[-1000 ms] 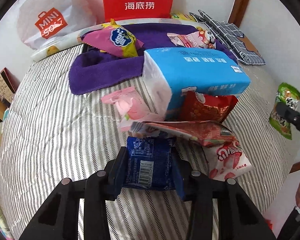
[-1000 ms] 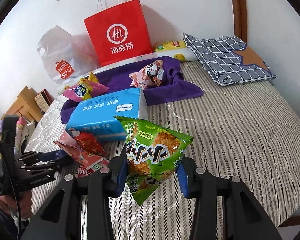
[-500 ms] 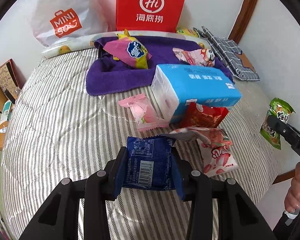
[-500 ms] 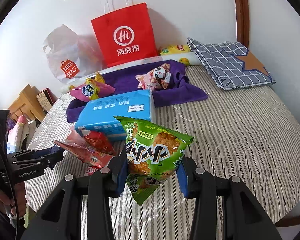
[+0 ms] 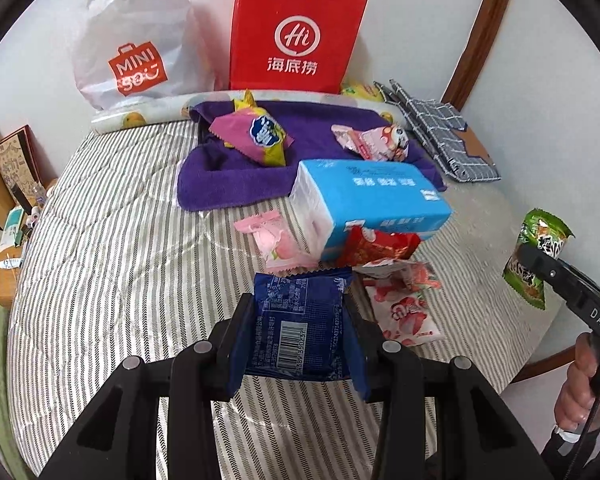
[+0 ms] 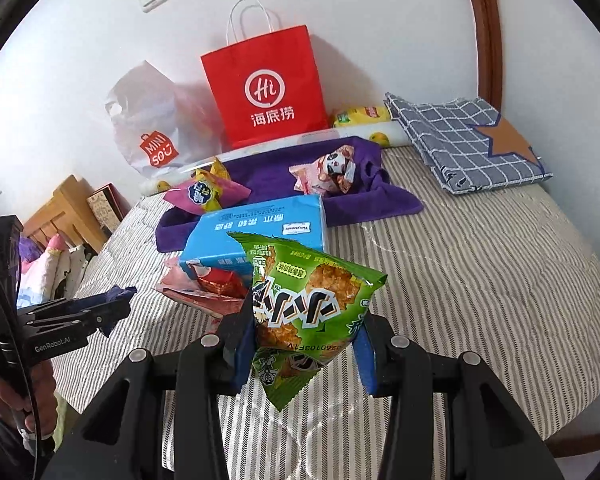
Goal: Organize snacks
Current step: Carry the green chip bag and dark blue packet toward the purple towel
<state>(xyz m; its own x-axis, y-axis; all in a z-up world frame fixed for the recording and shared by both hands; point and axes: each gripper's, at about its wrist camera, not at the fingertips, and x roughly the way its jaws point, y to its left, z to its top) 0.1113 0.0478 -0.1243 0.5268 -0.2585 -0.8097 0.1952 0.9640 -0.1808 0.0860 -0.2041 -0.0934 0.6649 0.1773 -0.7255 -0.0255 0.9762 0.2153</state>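
My left gripper (image 5: 298,320) is shut on a dark blue snack packet (image 5: 300,336), held above the striped bed with its barcode facing me. My right gripper (image 6: 306,320) is shut on a green chip bag (image 6: 306,304), also lifted off the bed; the same green chip bag (image 5: 538,256) shows at the right edge of the left wrist view. On the bed lie a pink packet (image 5: 278,240), a red packet (image 5: 380,246), a strawberry packet (image 5: 406,312), and on the purple towel (image 5: 236,182) a purple-yellow bag (image 5: 260,136) and a panda packet (image 5: 374,142).
A blue tissue pack (image 5: 374,200) lies mid-bed beside the loose snacks. A red paper bag (image 5: 296,36) and a white plastic bag (image 5: 134,48) stand against the far wall. A folded checked cloth (image 6: 468,144) lies at the back right. A wooden bedside stand (image 6: 66,216) is at the left.
Both grippers have risen and drawn back from the snack pile, each keeping its packet. The bags at the wall now show fully in the left wrist view.
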